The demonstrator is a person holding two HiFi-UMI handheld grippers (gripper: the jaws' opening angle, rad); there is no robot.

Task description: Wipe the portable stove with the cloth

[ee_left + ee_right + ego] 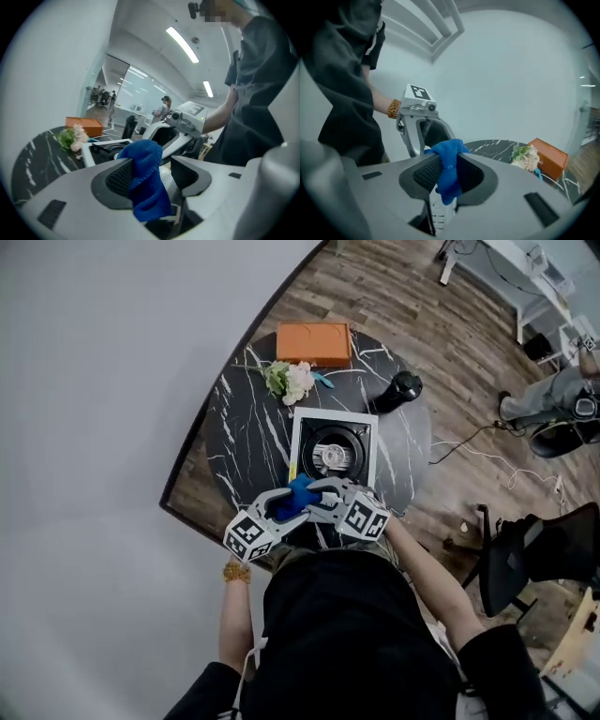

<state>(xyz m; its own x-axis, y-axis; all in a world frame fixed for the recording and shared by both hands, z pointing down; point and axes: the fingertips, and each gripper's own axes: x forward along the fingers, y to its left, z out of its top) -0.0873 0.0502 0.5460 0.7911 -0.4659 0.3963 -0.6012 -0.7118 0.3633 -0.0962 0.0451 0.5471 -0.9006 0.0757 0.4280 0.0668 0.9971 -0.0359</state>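
The portable stove [305, 432], white-framed with a black round burner, sits on the middle of the black marble table [239, 432]. Just above its near edge both grippers meet on a blue cloth [298, 495]. In the right gripper view my right gripper [447, 171] is shut on the cloth [449, 154], which is bunched between its pads. In the left gripper view the cloth [143, 159] hangs against one pad of my left gripper [152, 174], with a clear gap to the other pad; these jaws stand open. The two grippers face each other.
An orange box [314, 342] lies at the table's far edge, with a small bunch of flowers [291, 381] before it. A black object [401, 390] stands right of the stove. A black chair [525, 559] is on the wooden floor to the right.
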